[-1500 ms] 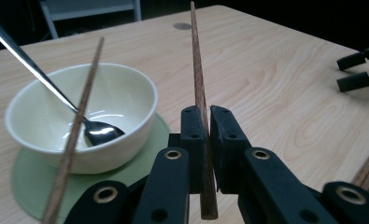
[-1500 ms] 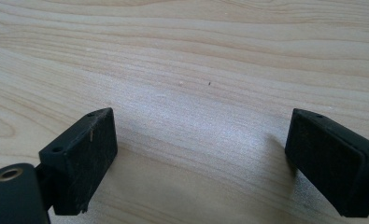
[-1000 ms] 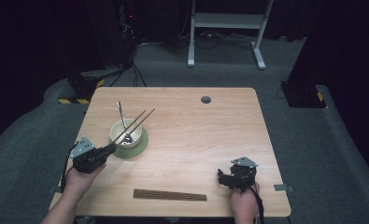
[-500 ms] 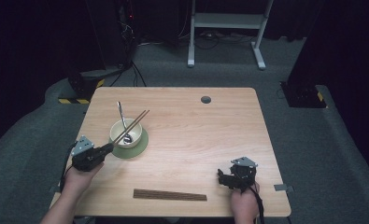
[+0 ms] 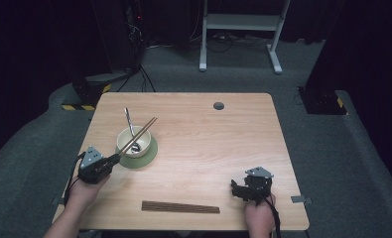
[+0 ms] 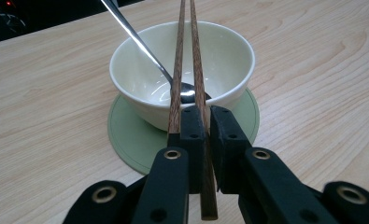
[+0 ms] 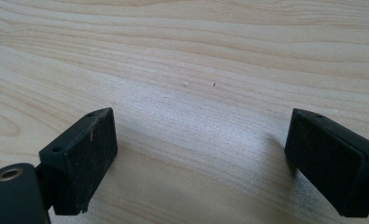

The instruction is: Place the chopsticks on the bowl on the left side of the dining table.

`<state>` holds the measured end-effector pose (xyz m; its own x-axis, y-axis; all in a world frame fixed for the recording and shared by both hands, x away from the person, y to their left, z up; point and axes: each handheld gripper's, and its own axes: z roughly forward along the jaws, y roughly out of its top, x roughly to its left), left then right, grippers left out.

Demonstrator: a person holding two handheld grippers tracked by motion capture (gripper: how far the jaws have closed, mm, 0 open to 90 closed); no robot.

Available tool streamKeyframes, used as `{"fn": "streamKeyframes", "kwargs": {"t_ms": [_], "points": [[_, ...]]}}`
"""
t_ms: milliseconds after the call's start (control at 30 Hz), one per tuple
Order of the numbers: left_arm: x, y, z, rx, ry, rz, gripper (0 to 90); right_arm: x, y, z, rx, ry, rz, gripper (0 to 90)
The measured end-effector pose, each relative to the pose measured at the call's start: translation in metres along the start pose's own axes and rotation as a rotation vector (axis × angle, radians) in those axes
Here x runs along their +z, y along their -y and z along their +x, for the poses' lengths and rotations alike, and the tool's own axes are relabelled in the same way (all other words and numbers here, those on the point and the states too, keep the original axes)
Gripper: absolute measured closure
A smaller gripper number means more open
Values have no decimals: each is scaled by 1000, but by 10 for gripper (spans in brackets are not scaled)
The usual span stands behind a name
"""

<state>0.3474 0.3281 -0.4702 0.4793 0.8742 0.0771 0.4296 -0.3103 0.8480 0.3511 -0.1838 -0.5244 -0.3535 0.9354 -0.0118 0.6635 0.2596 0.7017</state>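
A cream bowl (image 5: 143, 137) (image 6: 229, 51) stands on a round green coaster (image 5: 153, 152) (image 6: 126, 135) at the table's left. A metal spoon (image 5: 128, 118) (image 6: 135, 35) leans in it. My left gripper (image 5: 115, 157) (image 6: 206, 114) is shut on a pair of brown chopsticks (image 5: 140, 134) (image 6: 196, 56), which reach out over the bowl's rim, above the spoon's head. One stick runs between the pads, and the other lies along the left pad. My right gripper (image 5: 235, 187) (image 7: 201, 158) rests low over bare wood near the front right, open, nothing between its jaws.
A dark brown strip of sticks (image 5: 180, 207) lies flat near the front edge, between the two hands. A round grey cable port (image 5: 218, 105) sits in the wooden table (image 5: 223, 148) at the back. Dark floor and a metal stand's legs lie beyond.
The far ends of the chopsticks have swung slightly to the left over the bowl. Both hands have kept their places.
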Motion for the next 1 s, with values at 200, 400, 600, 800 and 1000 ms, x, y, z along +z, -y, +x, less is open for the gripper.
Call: {"fn": "streamKeyframes", "kwargs": {"t_ms": [200, 400, 600, 800, 1000], "points": [[0, 0, -2, 13, -4, 4, 829, 0, 0, 0, -2, -2, 1, 90], [-6, -4, -4, -3, -14, -16, 779, 0, 0, 0, -3, -2, 0, 90], [-20, -4, 3, -67, -34, -92, 596, 0, 0, 0, -3, -2, 1, 90], [-14, 9, 8, -101, -3, -46, 387, 0, 0, 0, -3, -2, 0, 90], [-5, 11, 8, -64, -17, -40, 385, 0, 0, 0, -3, -2, 1, 90]]}}
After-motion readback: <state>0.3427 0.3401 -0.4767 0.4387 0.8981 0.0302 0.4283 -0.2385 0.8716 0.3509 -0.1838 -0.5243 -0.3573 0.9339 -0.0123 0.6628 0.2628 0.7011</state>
